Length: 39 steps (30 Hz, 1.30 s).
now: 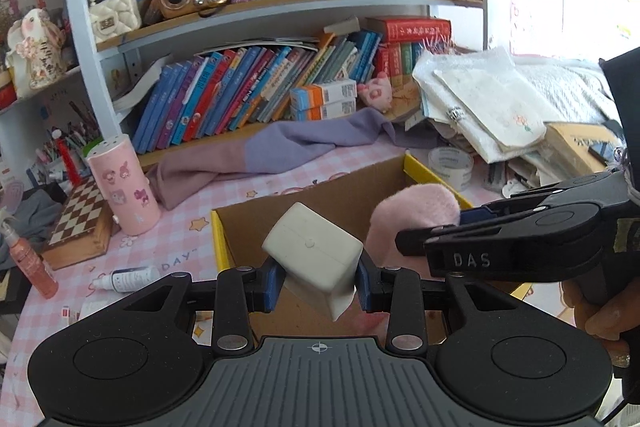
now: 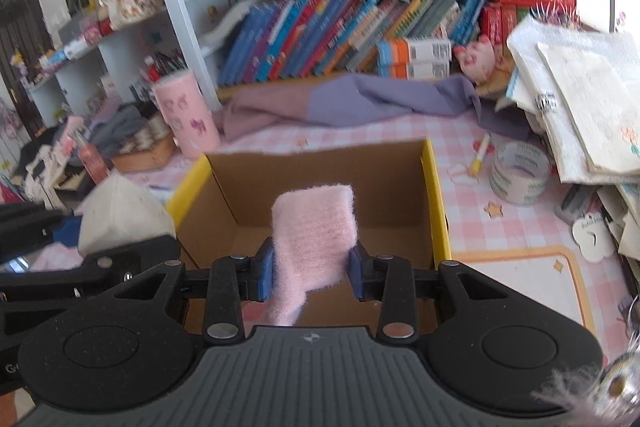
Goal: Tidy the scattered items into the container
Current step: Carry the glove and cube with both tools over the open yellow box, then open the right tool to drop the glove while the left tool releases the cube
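An open cardboard box [image 1: 256, 223] with yellow flaps stands on the pink checked table; it also shows in the right wrist view [image 2: 434, 195]. My left gripper [image 1: 318, 283] is shut on a cream-white block [image 1: 316, 251], tilted, above the box's near edge. My right gripper [image 2: 312, 273] is shut on a fluffy pink cloth [image 2: 312, 231] held over the box's opening. The right gripper also shows in the left wrist view [image 1: 472, 235], with the pink cloth [image 1: 412, 215]. The white block shows at left in the right wrist view [image 2: 120, 215].
A pink cartoon cup [image 1: 122, 187], chessboard box [image 1: 78, 217], small white bottle [image 1: 128, 277] and pink spray bottle [image 1: 28, 259] lie left. A purple cloth [image 1: 280, 147], tape roll [image 2: 518, 171], yellow marker [image 2: 480, 155] and a pile of papers [image 2: 580, 99] lie behind and right. Bookshelves stand behind.
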Available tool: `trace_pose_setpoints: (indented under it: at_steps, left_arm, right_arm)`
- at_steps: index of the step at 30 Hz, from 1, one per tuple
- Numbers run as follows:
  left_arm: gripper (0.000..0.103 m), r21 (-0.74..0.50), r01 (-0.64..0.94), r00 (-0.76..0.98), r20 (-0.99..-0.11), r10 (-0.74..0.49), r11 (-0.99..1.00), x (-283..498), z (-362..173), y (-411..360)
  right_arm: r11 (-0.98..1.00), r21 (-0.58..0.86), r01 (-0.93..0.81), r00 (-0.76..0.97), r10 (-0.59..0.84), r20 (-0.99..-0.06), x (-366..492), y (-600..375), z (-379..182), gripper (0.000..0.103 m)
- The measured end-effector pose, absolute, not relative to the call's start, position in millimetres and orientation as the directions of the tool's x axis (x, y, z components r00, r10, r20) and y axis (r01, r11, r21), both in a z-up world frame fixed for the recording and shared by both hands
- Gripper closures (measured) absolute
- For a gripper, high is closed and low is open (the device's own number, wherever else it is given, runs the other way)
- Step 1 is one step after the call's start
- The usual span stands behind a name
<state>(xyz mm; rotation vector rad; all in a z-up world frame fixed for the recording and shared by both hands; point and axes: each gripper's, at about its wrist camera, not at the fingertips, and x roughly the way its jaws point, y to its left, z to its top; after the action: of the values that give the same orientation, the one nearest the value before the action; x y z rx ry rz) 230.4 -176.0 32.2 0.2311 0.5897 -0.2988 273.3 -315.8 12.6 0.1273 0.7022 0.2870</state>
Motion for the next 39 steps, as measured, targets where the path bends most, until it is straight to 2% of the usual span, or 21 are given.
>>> trace_pose_setpoints:
  at_steps: [9,17,31,35,37,39]
  left_arm:
    - [0.068,0.192,0.399,0.747,-0.635,-0.196,0.897,251,11,-191]
    - [0.068,0.302,0.404,0.707,-0.702,-0.085,0.863,260,-19,-192]
    - [0.065,0.246,0.371,0.684,-0.724,-0.084,0.896,265,-22,-184]
    - [0.057,0.256,0.355,0.706,-0.704,-0.079,0.899,260,-14,-181]
    - [0.05,0.266,0.336,0.726,-0.685,-0.069,0.903,258,-9,-181]
    - [0.037,0.274,0.317,0.745,-0.664,-0.059,0.908,256,-3,-180]
  right_arm:
    - [0.96,0.144,-0.239,0.638,0.267,-0.722,285,-311,-13,0.07]
    - [0.952,0.118,-0.283,0.566,0.265,-0.78,292,-299,-28,0.067]
    - [0.953,0.129,-0.273,0.553,0.265,-0.79,297,-295,-36,0.063]
    - [0.954,0.145,-0.261,0.576,0.275,-0.77,293,-300,-29,0.061]
    - [0.956,0.154,-0.251,0.59,0.277,-0.758,291,-302,-25,0.061]
    - [0.957,0.162,-0.239,0.606,0.278,-0.745,289,-305,-19,0.061]
